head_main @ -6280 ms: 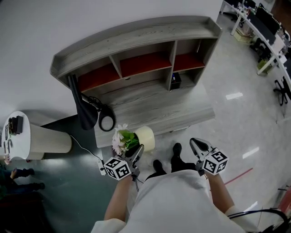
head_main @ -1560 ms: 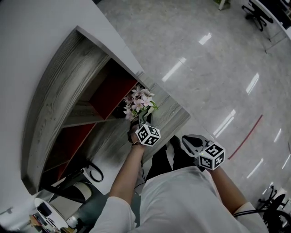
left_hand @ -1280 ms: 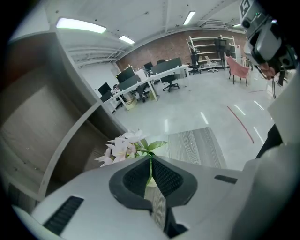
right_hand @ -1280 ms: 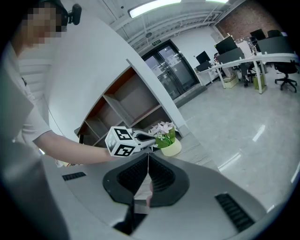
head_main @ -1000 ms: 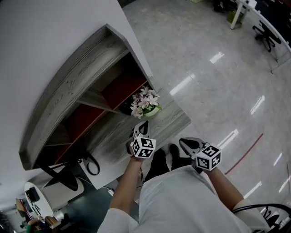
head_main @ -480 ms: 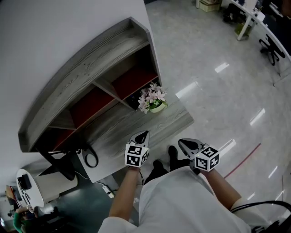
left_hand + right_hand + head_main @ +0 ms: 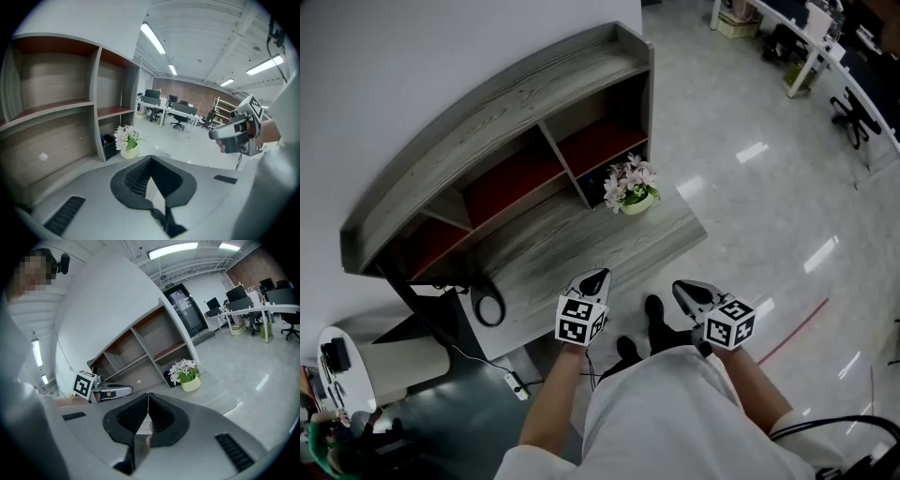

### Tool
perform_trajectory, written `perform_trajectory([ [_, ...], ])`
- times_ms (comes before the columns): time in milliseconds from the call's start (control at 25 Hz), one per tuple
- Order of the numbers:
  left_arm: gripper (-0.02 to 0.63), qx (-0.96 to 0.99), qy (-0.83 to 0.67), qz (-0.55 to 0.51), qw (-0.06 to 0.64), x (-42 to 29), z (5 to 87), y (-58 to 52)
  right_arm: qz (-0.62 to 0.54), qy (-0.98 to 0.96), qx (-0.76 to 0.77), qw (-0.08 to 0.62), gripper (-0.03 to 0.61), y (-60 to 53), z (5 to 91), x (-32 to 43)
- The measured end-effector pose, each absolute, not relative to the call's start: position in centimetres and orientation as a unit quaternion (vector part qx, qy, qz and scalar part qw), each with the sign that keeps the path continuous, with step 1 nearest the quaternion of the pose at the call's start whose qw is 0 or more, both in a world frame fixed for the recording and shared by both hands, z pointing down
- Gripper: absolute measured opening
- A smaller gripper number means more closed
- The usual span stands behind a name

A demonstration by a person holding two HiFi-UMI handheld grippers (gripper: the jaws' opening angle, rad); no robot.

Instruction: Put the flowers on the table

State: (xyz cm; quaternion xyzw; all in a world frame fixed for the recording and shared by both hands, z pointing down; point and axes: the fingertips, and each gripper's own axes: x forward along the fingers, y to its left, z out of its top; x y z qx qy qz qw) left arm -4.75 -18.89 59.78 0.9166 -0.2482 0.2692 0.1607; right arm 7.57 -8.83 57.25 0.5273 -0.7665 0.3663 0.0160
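The flowers [image 7: 630, 183], pink and white in a pale yellow-green pot, stand upright at the right end of the grey wooden table [image 7: 553, 246], in front of the shelf's right cubby. They also show in the left gripper view, flowers [image 7: 125, 139], and in the right gripper view, flowers [image 7: 186, 371]. My left gripper [image 7: 598, 276] hangs over the table's front edge, well short of the pot, shut and empty. Beside it my right gripper [image 7: 680, 288] is off the table over the floor, also shut on nothing. Left gripper [image 7: 150, 158] and right gripper [image 7: 148, 394] both show their jaws meeting at the tip.
A curved wooden shelf unit [image 7: 487, 112] with red-backed cubbies rises behind the table. A small black box [image 7: 602, 190] sits in the cubby by the pot. A black lamp [image 7: 417, 305] and cable ring [image 7: 488, 306] are at the table's left. Office desks [image 7: 825, 37] stand far right.
The left gripper carried the flowers from the table's left front to its right end, let go and drew back to the front edge. The right gripper stayed shut.
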Motion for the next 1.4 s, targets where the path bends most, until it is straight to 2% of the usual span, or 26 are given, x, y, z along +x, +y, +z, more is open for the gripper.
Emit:
perform_trajectory([
  [560, 0.009, 0.934, -0.231, 0.196, 0.191, -13.7, 56.3, -11.6, 0.321, -0.745, 0.585, 0.016, 0.018, -1.1, 54.7, 3.1],
  [1160, 0.009, 0.926, -0.232, 0.142, 0.26, -12.1, 54.6, -3.2, 0.309, -0.759, 0.573, 0.007, 0.017, 4.0, 53.6, 6.2],
  [1400, 0.009, 0.924, -0.244, 0.132, 0.265, -11.3, 54.2, -2.0, 0.308, -0.769, 0.56, 0.008, 0.017, 5.0, 53.2, 7.4],
])
